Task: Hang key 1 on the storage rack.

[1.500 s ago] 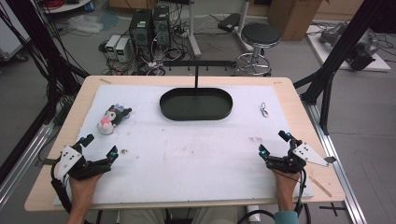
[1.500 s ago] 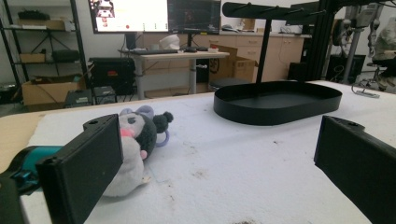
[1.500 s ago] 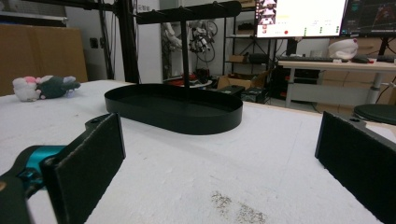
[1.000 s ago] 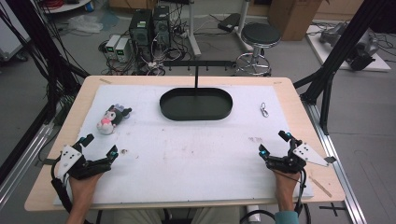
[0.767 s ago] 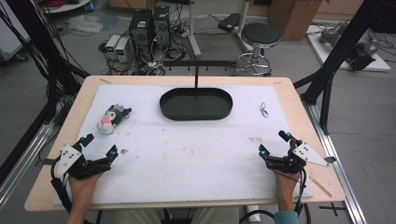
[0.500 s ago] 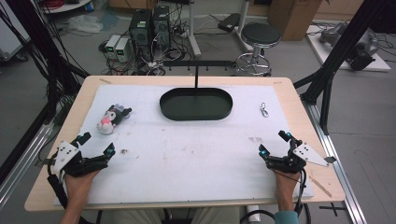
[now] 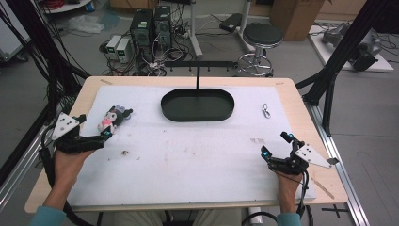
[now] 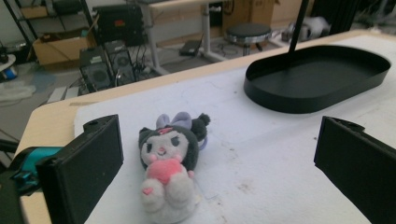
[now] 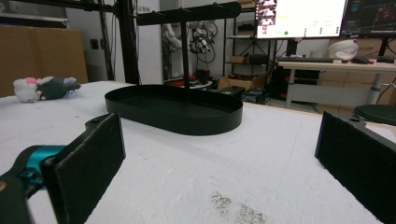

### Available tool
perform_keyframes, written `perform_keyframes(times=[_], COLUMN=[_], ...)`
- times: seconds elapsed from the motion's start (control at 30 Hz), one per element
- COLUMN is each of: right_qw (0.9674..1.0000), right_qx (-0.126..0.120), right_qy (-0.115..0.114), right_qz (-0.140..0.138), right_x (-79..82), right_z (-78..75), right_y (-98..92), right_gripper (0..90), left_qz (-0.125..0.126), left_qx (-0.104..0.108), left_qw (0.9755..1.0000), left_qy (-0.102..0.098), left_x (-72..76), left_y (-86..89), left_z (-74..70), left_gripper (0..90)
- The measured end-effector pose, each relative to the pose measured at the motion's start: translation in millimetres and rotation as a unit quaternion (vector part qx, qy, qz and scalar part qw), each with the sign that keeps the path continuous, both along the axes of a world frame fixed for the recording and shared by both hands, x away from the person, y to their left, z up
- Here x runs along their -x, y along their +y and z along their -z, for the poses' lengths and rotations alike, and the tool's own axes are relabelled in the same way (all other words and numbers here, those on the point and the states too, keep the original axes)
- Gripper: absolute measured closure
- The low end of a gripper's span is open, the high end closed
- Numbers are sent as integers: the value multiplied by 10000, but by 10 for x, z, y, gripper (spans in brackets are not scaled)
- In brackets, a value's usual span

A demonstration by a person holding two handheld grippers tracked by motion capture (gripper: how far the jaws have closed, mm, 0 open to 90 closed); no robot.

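Note:
A small plush doll (image 7: 114,117) with a black head, purple bow and pink body lies on the white mat at the left. My left gripper (image 7: 95,126) stands open just in front of it. In the left gripper view the doll (image 8: 170,163) lies between the two wide-apart jaws, closer to the left one, and touches neither. My right gripper (image 7: 275,144) rests open near the front right of the mat with nothing between its jaws. A black oval tray (image 7: 197,117) sits empty at the back middle, also seen as the tray (image 8: 317,98) and the tray (image 9: 173,122).
A thin black stand with a crossbar (image 7: 198,75) rises behind the tray. A small metal clip (image 7: 266,111) lies on the mat right of the tray. The mat (image 7: 188,160) covers most of the wooden table. A stool and computers stand beyond the far edge.
My left gripper has moved forward and slightly left, up to the plush doll, staying open. The right gripper has not moved.

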State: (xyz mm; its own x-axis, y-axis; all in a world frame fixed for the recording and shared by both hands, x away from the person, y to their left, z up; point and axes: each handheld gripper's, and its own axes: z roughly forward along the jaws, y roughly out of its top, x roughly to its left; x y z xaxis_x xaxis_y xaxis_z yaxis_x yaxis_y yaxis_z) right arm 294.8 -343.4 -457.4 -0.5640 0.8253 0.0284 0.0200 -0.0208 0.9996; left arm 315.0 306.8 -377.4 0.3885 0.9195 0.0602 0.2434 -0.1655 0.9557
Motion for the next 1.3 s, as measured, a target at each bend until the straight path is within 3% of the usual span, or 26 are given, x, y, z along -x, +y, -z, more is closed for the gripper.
perform_keyframes(times=[0.17,0.33,0.37,0.4,0.7,0.87,0.97,1.03,1.1,1.13,1.23,1.3], right_qw=[10000,10000,10000,10000,10000,10000,10000,10000,10000,10000,10000,10000], right_qx=[-3,-1,8,4,-20,-15,-14,-9,-8,-8,-15,-16], right_qy=[-1,-8,-16,1,-18,-30,-24,-32,-34,-30,-27,-29], right_qz=[0,3,2,2,19,25,24,28,28,28,29,31], right_x=[0,-2,-3,0,-8,-10,-10,-11,-11,-10,-10,-10], right_z=[0,0,0,0,1,0,0,0,0,0,0,0], right_y=[-2,-5,-6,-3,-8,-11,-12,-12,-12,-13,-12,-11], right_gripper=[8,8,8,8,8,8,8,8,8,8,8,8], left_qz=[-58,-147,-147,-197,-283,-221,-211,-239,-249,-283,-261,-297], left_qx=[-190,-393,-393,-531,-667,-916,-865,-932,-922,-950,-899,-908], left_qw=[9991,9962,9962,9943,9871,9783,9768,9739,9730,9698,9658,9616], left_qy=[363,766,766,902,1428,1848,1945,2056,2100,2227,2416,2572], left_x=[-173,-383,-383,-459,-697,-786,-836,-872,-887,-916,-949,-972], left_y=[15,39,39,49,80,64,53,51,49,43,38,45], left_z=[-78,-91,-91,-85,-78,-64,-51,-36,-24,-3,34,67], left_gripper=[17,17,17,17,17,17,17,17,17,17,17,18])
